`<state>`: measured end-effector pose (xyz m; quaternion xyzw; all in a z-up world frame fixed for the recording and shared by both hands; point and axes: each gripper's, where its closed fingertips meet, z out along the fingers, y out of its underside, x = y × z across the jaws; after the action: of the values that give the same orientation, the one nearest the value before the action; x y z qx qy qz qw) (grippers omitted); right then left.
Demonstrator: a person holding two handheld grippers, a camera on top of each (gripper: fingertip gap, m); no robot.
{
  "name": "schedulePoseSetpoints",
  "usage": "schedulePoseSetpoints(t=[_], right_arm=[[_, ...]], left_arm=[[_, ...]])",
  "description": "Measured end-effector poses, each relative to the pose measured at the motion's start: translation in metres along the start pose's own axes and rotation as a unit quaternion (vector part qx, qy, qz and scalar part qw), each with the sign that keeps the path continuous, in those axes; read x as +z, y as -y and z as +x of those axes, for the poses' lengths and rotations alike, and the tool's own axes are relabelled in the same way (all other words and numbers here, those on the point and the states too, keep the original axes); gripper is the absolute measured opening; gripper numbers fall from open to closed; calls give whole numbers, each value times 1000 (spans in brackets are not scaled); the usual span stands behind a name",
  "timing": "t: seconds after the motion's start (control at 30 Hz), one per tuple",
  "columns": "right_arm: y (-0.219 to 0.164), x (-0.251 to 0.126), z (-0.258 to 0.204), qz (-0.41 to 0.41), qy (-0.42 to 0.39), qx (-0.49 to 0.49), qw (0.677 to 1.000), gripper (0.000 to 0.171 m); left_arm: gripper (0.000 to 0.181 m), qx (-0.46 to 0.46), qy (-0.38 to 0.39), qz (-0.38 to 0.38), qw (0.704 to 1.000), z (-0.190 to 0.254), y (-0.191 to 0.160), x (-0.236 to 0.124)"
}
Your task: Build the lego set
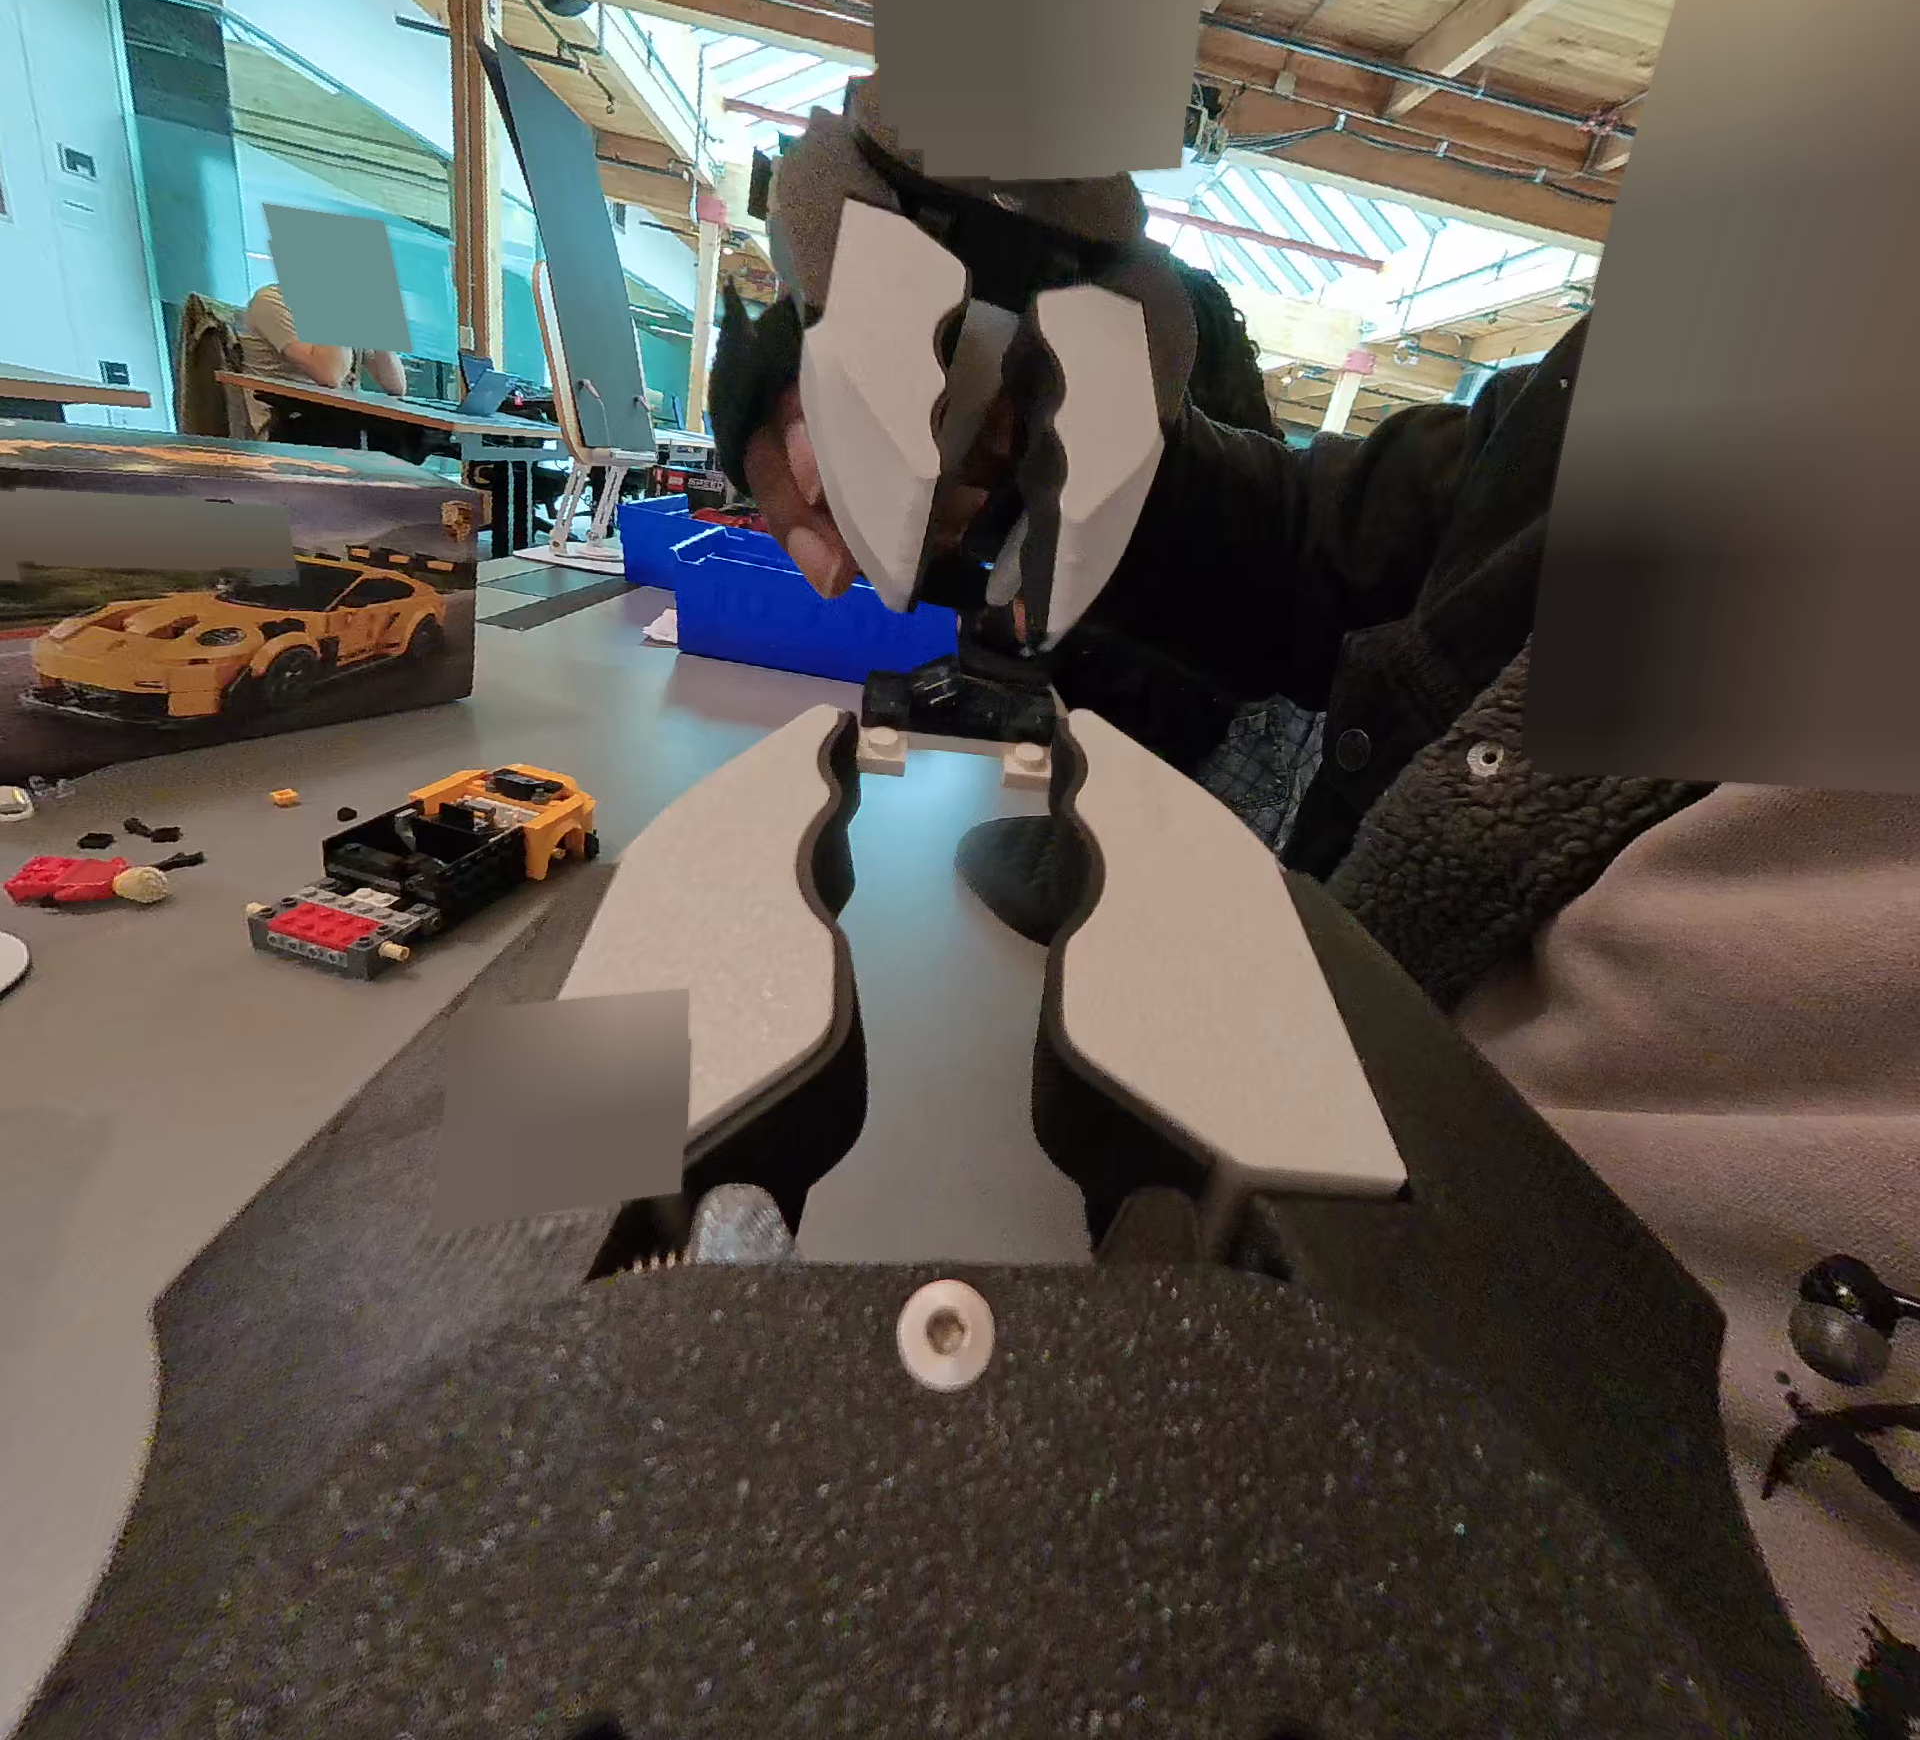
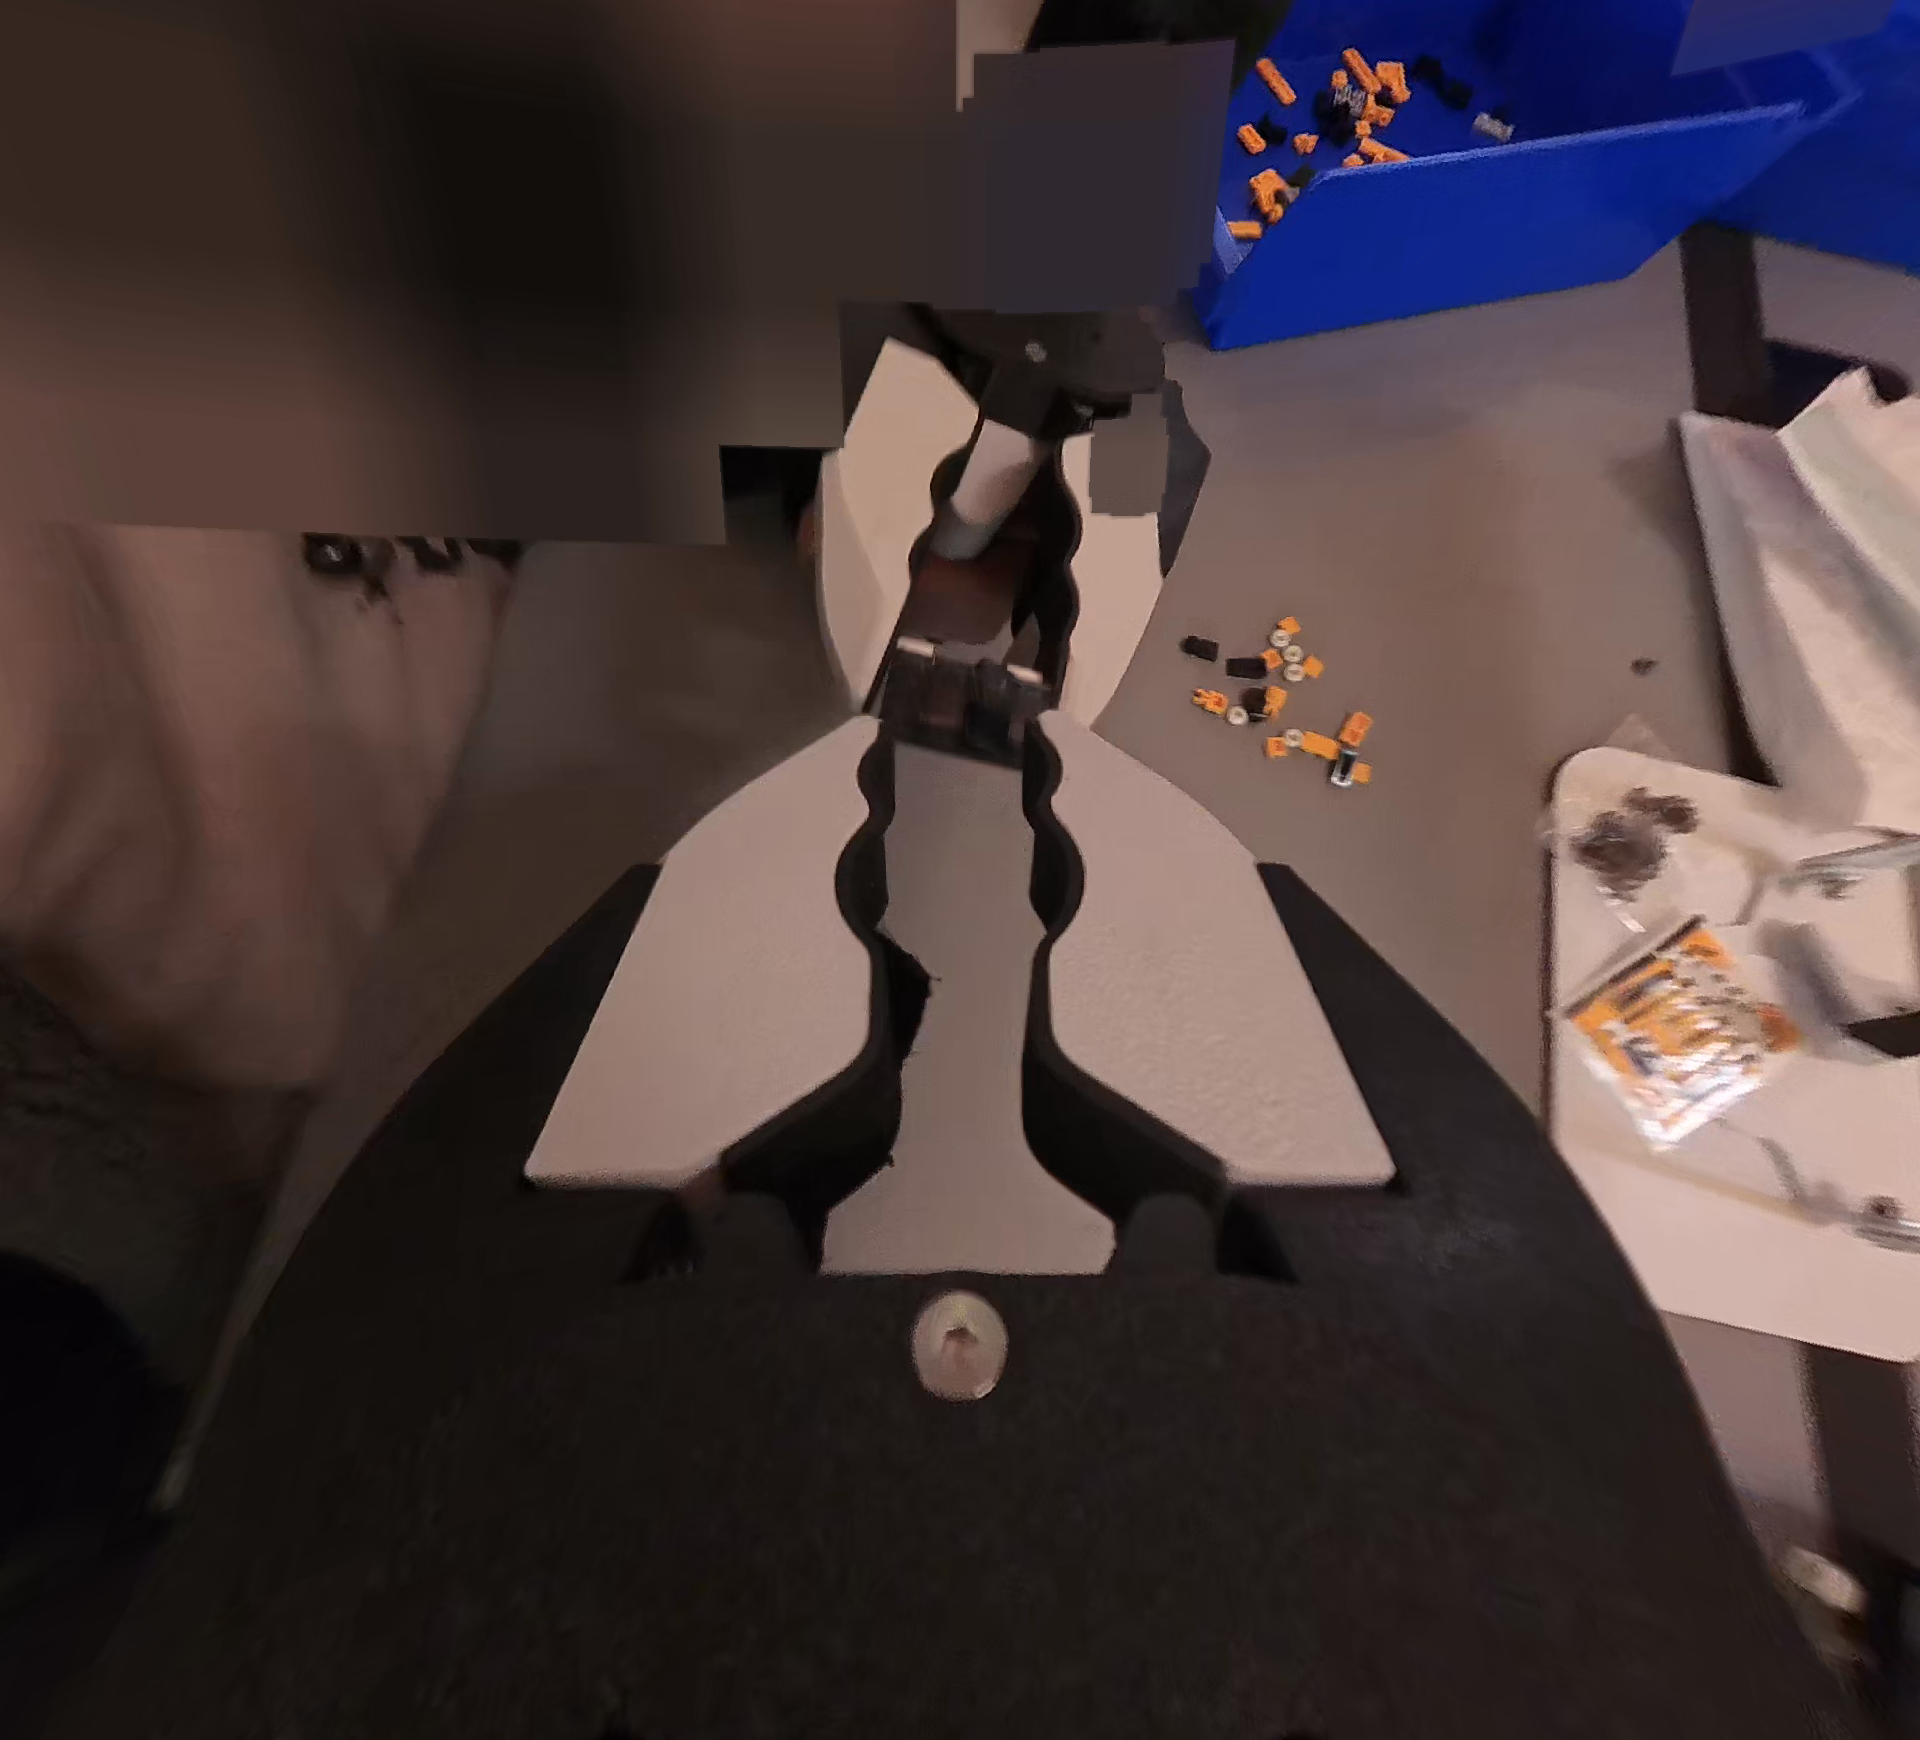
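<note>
The left hand-held gripper [image 1: 956, 740] is gripping a small black lego sub-assembly [image 1: 956, 708] by its ends, with two pale studded plates showing under its corners, holding it above the grey table [image 1: 582, 672]. The right hand-held gripper [image 1: 971, 610] is coming in from above, its tips meeting the same piece; from its own camera the right hand-held gripper [image 2: 956, 734] is set narrow with the black piece [image 2: 961, 698] at its tips, though I cannot tell if it is truly clamping. To the left, the half-built orange and black car [image 1: 426, 869] is sitting on the table near the set's box [image 1: 239, 589]. Loose orange and black pieces [image 2: 1283, 703] are lying near blue bins [image 2: 1507, 215].
</note>
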<state>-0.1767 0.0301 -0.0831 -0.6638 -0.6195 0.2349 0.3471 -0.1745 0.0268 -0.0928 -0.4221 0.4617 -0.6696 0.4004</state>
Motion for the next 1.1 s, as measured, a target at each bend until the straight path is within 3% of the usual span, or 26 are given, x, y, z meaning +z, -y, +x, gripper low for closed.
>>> schedulePoseSetpoints(t=[0.13,0.23,0.4,1.1], right_arm=[[-9,1,-1,8,-47,-76,996,31],[-9,4,6,13,-139,-181,973,31],[-10,13,6,14,-200,-258,945,32],[-8,13,13,15,-308,-344,887,12]], left_arm=[[35,-19,-11,2,1000,1,1,0],[34,-42,-18,7,999,0,2,-1],[34,-67,-29,9,997,1,2,-1],[34,-159,-52,33,985,3,8,1]])
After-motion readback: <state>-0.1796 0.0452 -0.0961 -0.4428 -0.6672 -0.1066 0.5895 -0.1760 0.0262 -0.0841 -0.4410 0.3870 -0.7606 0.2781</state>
